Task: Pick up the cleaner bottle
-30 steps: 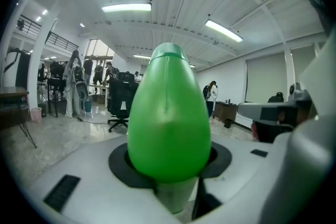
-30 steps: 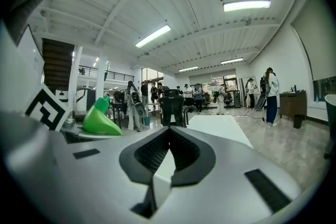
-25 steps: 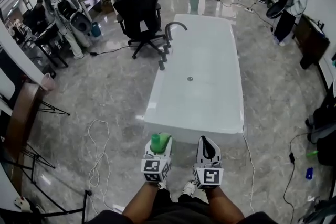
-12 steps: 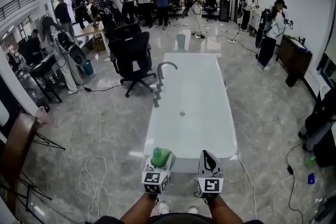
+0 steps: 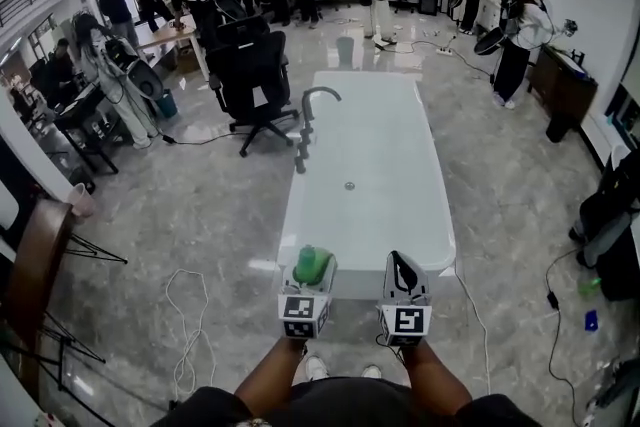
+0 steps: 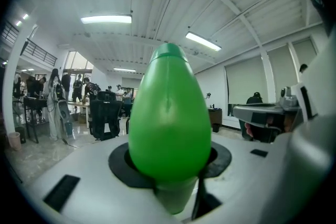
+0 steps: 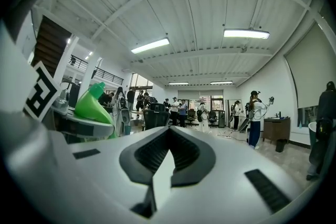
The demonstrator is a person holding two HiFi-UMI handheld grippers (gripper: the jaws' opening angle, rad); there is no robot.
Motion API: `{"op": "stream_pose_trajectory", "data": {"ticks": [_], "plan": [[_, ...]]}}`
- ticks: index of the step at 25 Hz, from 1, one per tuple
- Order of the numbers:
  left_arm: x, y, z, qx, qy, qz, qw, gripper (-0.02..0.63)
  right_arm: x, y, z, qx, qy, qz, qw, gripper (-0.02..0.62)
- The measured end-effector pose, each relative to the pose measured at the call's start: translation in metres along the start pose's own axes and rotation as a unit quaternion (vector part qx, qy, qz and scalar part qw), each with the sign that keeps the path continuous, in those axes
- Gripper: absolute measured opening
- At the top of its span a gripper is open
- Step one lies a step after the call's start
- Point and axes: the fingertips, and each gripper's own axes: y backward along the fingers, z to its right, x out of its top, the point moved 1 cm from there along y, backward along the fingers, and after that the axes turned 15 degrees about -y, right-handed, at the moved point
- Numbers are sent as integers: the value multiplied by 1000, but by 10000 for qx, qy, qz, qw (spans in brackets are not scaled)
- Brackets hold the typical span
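My left claw [image 5: 310, 279] grips the green teardrop-shaped plastic cleaner bottle [image 6: 168, 118], held in the air near the white bathtub's [image 5: 372, 165] near end. My right claw [image 7: 167, 139] is closed and empty.

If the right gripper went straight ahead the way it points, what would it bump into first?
Probably nothing close: the right gripper points level, seemingly above the bathtub, toward far-off people. Depth is unclear.

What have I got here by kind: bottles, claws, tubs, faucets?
Bottle: 1, green, held in the left claw
Claw: 2, the right claw shut and empty
Tub: 1
Faucet: 1
Total: 5
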Motion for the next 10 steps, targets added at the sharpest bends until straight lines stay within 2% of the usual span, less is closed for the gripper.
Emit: {"op": "stream_pose_trajectory", "data": {"ticks": [5,10], "plan": [[-9,-1,-7,128,-20,-133,9998,178,-9,-5,1,10,-27,-75,10000,17],[-10,-4,-12,182,24,32,9998,179,-11,-12,0,24,25,-110,9999,17]]}}
